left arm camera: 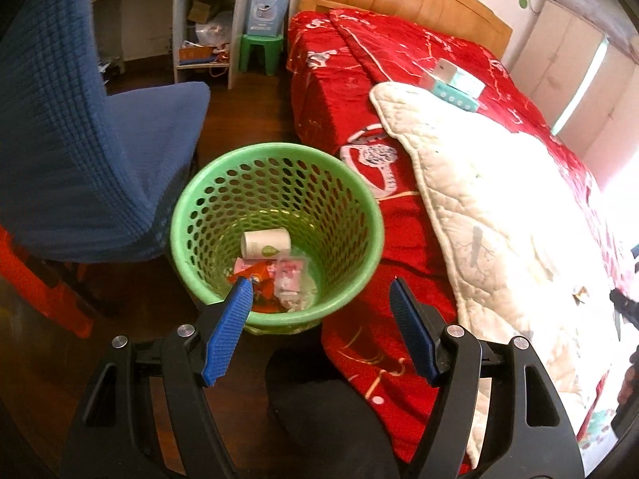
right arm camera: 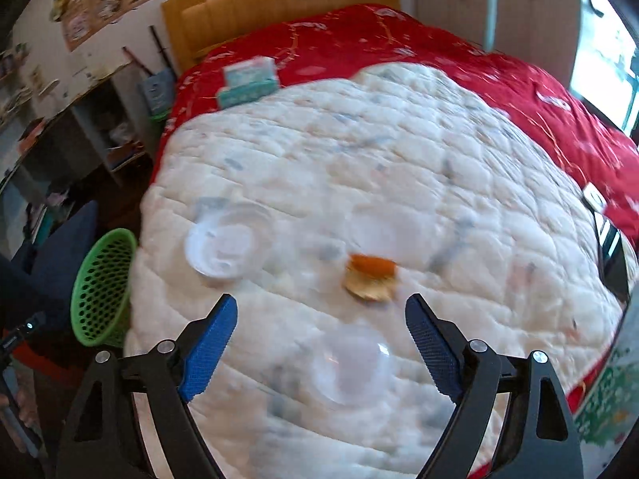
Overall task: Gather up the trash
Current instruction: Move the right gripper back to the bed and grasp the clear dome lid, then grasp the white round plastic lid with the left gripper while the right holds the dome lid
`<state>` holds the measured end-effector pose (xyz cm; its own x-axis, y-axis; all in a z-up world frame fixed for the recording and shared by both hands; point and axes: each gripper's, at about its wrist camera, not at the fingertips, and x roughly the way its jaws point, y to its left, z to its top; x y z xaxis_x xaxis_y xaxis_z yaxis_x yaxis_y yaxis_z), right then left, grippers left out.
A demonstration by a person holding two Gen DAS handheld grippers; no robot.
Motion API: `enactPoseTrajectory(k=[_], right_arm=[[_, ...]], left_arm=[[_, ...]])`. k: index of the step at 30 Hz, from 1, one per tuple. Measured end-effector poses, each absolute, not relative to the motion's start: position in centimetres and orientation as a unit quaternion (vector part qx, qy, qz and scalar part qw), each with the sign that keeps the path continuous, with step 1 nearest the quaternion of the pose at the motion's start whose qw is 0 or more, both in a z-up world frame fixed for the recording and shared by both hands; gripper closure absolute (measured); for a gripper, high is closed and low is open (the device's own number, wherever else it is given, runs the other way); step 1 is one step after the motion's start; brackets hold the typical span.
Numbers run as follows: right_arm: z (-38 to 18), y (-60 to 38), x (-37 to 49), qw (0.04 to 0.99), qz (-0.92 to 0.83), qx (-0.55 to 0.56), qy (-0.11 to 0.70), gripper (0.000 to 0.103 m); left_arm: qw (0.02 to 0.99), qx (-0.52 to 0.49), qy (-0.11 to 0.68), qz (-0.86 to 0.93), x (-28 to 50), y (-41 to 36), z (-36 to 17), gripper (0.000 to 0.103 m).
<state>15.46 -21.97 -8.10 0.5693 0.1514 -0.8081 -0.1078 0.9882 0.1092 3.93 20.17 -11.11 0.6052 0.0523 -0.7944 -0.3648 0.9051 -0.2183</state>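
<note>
A green perforated trash basket (left arm camera: 207, 215) stands on the floor beside the bed, holding a white roll (left arm camera: 265, 242) and pink and orange wrappers (left arm camera: 279, 275). My left gripper (left arm camera: 321, 293) is open and empty above its near rim. The basket also shows in the right wrist view (right arm camera: 102, 279). My right gripper (right arm camera: 321, 309) is open and empty over a white quilt (right arm camera: 359, 159). On the quilt lie a clear plastic lid (right arm camera: 225, 241), an orange peel (right arm camera: 371, 275) and a clear plastic cup (right arm camera: 351, 363) between the jaws.
A blue covered chair (left arm camera: 80, 139) stands left of the basket. The bed has a red blanket (left arm camera: 339, 80) with a teal and white box (left arm camera: 455, 82) on it. A green stool (left arm camera: 259, 54) and shelves (left arm camera: 203, 20) stand at the back.
</note>
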Motion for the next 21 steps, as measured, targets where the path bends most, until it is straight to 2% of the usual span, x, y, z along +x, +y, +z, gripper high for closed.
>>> enactPoseTrajectory(k=[12,16,21], right_arm=[[-12.5,-23.4,14.6,0.867,0.066,0.052,0.491,0.036],[-13.1,-23.5,14.7,0.864,0.066,0.057,0.496,0.046],[-13.4,-23.7,14.6,0.862,0.068,0.058,0.499,0.048]], left_arm=[[0.886,-0.151,0.430,0.081,5.8,16.3,-9.8,0.033],[0.890,-0.141,0.430,0.060,6.7,14.5,-9.3,0.033],[0.895,-0.120,0.428,0.022,8.2,11.2,-8.6,0.033]])
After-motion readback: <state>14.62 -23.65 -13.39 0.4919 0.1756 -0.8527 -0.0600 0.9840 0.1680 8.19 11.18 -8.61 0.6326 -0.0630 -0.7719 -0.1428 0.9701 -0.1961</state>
